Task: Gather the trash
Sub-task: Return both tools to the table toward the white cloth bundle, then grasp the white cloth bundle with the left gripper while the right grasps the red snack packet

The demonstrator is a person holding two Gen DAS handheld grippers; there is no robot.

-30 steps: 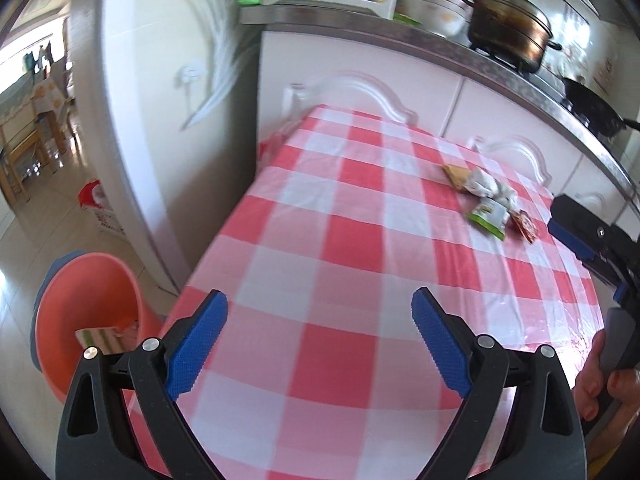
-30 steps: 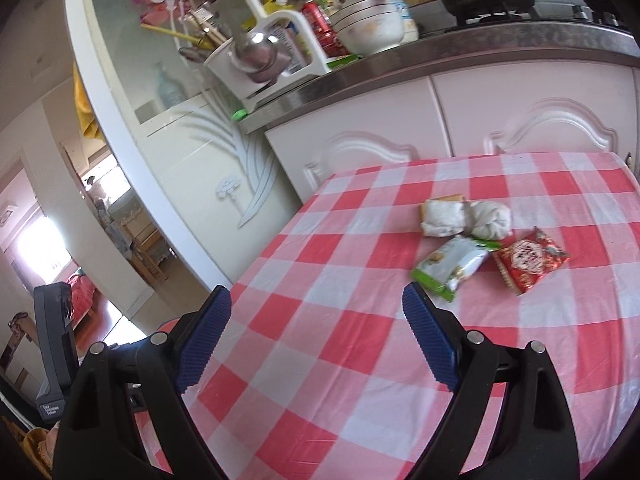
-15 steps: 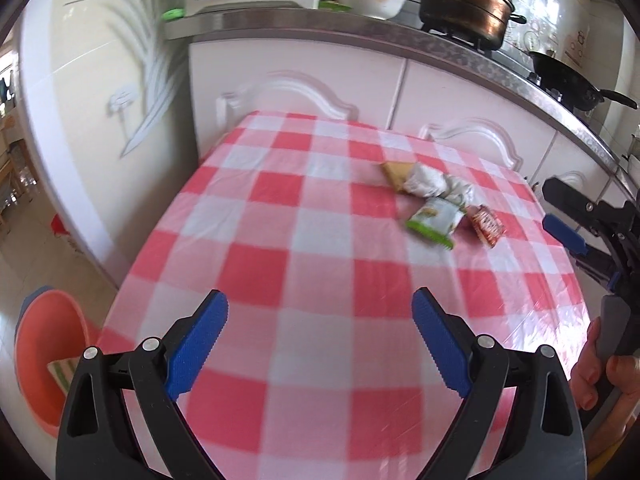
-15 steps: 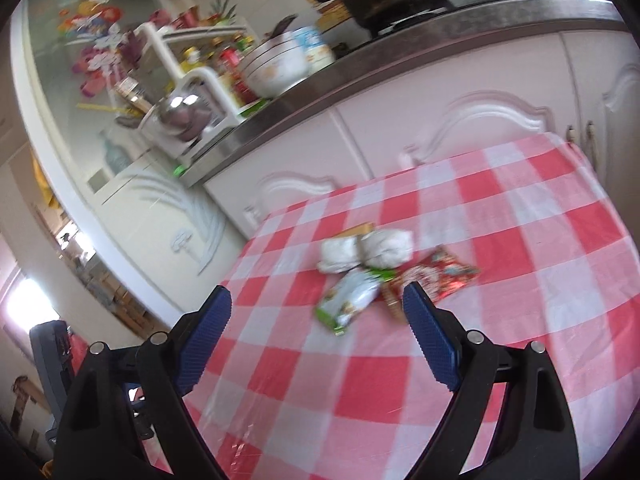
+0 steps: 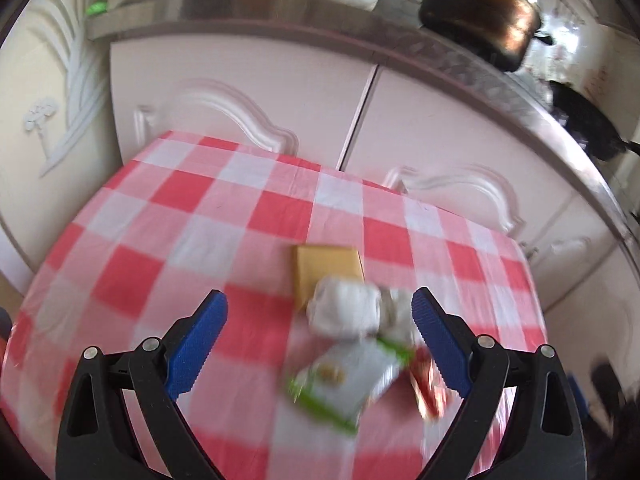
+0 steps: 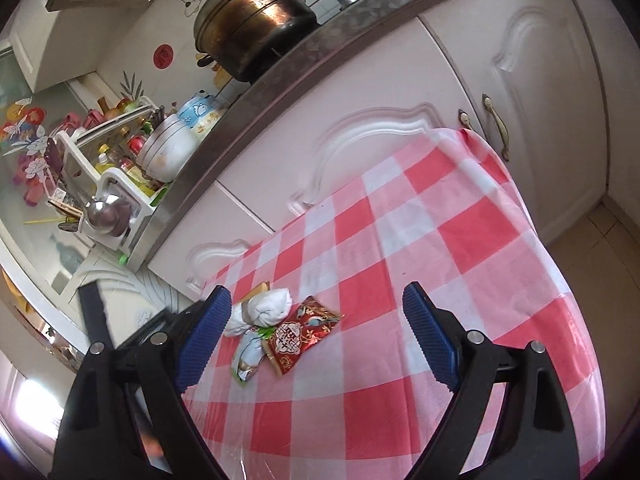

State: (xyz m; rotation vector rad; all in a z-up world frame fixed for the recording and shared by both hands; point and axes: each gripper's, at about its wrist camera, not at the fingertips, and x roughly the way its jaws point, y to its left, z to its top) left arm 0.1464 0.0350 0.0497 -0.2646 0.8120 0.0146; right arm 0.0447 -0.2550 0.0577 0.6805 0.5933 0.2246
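Note:
A small pile of trash lies on the red-and-white checked table (image 5: 168,216). In the left wrist view it holds a white crumpled wad (image 5: 346,312), a green-and-white packet (image 5: 348,384), a red packet (image 5: 428,384) and a yellow card (image 5: 326,270). My left gripper (image 5: 318,344) is open and empty, just above the pile, with the packets between its fingers. In the right wrist view the white wad (image 6: 266,308), the green-and-white packet (image 6: 248,356) and the red packet (image 6: 300,332) lie left of centre. My right gripper (image 6: 316,336) is open and empty, above the table.
White kitchen cabinets (image 5: 248,92) stand right behind the table under a steel counter edge (image 6: 280,64). A large pot (image 6: 252,28), bowls (image 6: 166,152) and a dish rack (image 6: 108,184) sit on the counter. The table's right edge (image 6: 552,264) drops to the floor.
My left gripper has moved forward and right, right up to the trash pile, which was far off before. My right gripper has swung right and tilted; the pile now sits by its left finger.

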